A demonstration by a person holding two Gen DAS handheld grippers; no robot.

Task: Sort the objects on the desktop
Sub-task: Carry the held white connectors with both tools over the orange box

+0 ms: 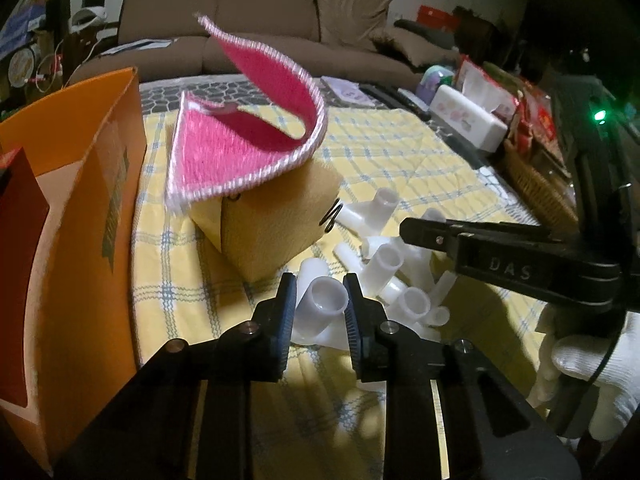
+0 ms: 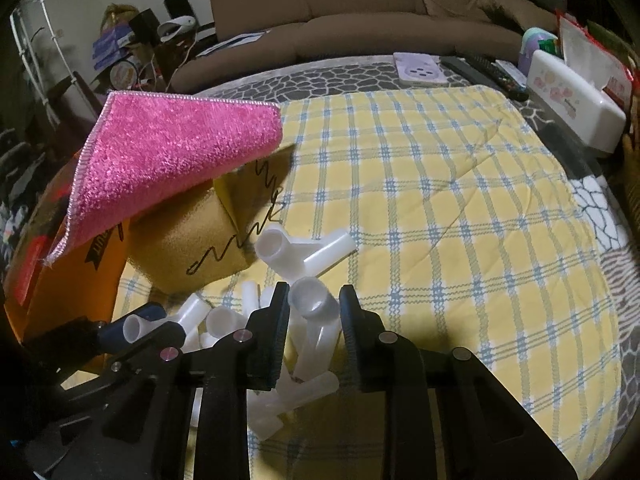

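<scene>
A pile of white plastic pipe connectors [image 1: 404, 280] lies on the yellow checked cloth [image 1: 380, 152]. My left gripper [image 1: 320, 284] is closed around one white connector [image 1: 326, 300]. My right gripper [image 2: 314, 296] is closed around another white connector [image 2: 310, 304] at the near side of the pile [image 2: 224, 324]. In the left wrist view the right gripper [image 1: 424, 228] reaches over the pile from the right. A pink cloth [image 1: 248, 136] is draped over a tan plush cube [image 1: 276, 216]; both show in the right wrist view, the cloth [image 2: 172, 160] and the cube [image 2: 192, 240].
An open orange cardboard box [image 1: 80, 220] stands at the left, next to the cube. A white tissue box [image 1: 468, 116], remotes and a wicker basket [image 1: 540, 188] line the right edge. A purple device [image 2: 420, 68] lies at the far edge. A brown sofa [image 1: 260, 12] is behind.
</scene>
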